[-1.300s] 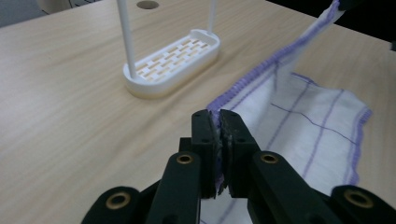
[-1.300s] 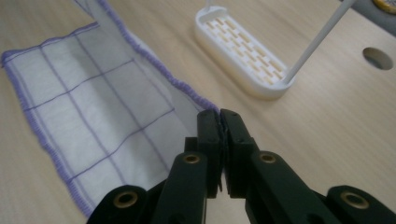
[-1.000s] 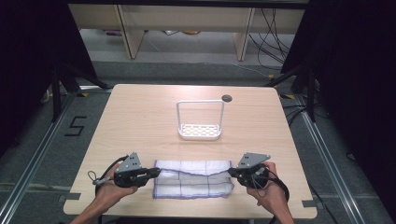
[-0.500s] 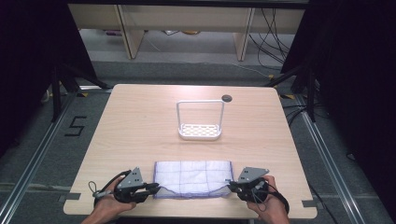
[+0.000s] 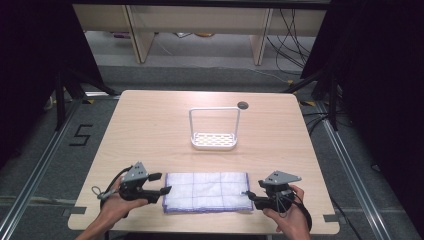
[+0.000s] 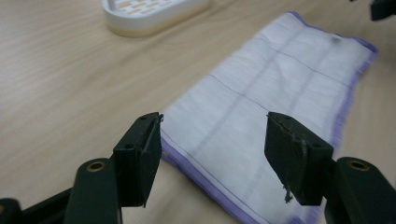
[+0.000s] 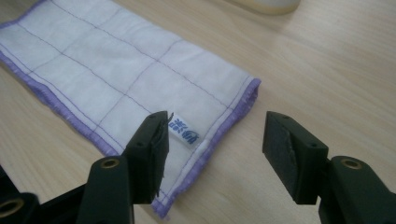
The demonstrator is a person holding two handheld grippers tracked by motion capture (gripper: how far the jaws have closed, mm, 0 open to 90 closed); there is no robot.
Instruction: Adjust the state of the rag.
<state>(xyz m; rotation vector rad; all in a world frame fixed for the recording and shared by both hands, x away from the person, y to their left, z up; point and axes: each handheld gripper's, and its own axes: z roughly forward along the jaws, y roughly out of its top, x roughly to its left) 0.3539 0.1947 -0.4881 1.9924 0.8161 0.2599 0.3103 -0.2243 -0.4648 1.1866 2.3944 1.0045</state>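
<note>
— The fingers (image 6: 140, 156) of the left gripper (image 5: 159, 183) stand apart, having just been opening, and nothing is pinched between them; the cloth (image 5: 207, 192) lies flat beneath. The right gripper (image 5: 250, 197) shows the same: its fingers (image 7: 152, 154) have just spread and hold nothing.

— So the cloth is let go?

— It looks that way. A second ago it lay as a thicker bundle farther up the bench (image 5: 150, 130); now it rests as one neat folded rectangle near the front edge, between the two grippers (its label (image 7: 184, 132) shows at the right-hand corner). The fold seems done, and both ends are free.

— And the count?

— One cloth, one white rack (image 5: 214, 129) with its wire handle, well apart at mid-bench, two grippers, two hands.
</note>
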